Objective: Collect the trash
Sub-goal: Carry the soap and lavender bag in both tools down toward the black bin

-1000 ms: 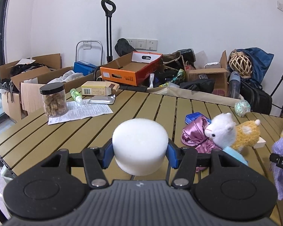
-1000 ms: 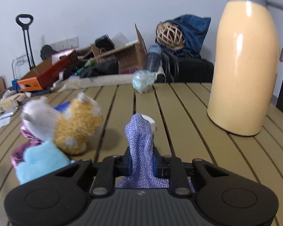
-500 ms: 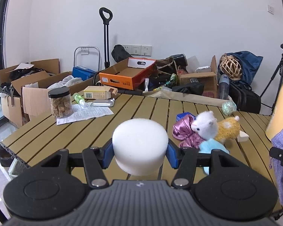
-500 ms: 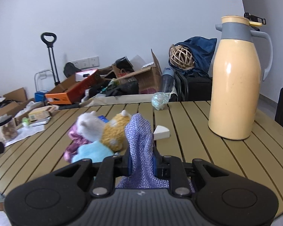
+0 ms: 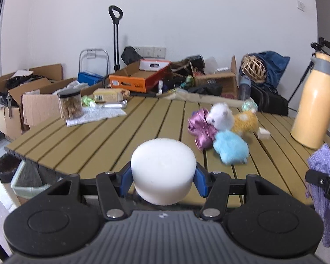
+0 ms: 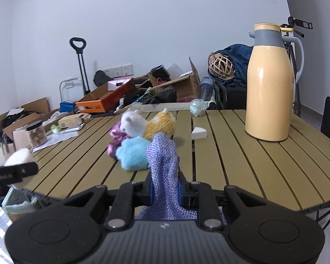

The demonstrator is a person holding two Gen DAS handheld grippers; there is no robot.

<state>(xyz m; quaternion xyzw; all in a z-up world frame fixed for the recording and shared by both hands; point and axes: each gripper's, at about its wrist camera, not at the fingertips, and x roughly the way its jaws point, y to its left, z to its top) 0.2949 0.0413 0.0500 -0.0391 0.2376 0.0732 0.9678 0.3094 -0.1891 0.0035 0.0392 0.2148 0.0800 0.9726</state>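
Trash sits in both of your tongs: the left tongs (image 5: 162, 181) are clamped on a white foam puck (image 5: 163, 170), its blue pads (image 5: 125, 179) pressing the round sides, and the right tongs (image 6: 165, 186) are pinched tight on a purple woven cloth (image 6: 164, 165) that stands up between the pads and drapes down behind them. Both pieces hang over the near edge of the slatted tabletop (image 5: 125, 136), clear of its surface. From your left wrist you can see the cloth and the right tongs at the right edge of view; from your right wrist the puck shows at the left edge.

On the tabletop beyond, a plush pile lies together: a white-and-yellow toy (image 6: 148, 124) resting against a light blue plush (image 6: 133, 153) and a pink satin bundle (image 6: 116, 138). A white wedge (image 6: 199, 133) lies just beside them, a crumpled clear wrapper (image 6: 197, 107) sits at the far edge, and a tall yellow thermos (image 6: 270, 83) stands upright to the right. At the far left a jar (image 5: 70, 106) stands on a printed sheet (image 5: 94, 116).
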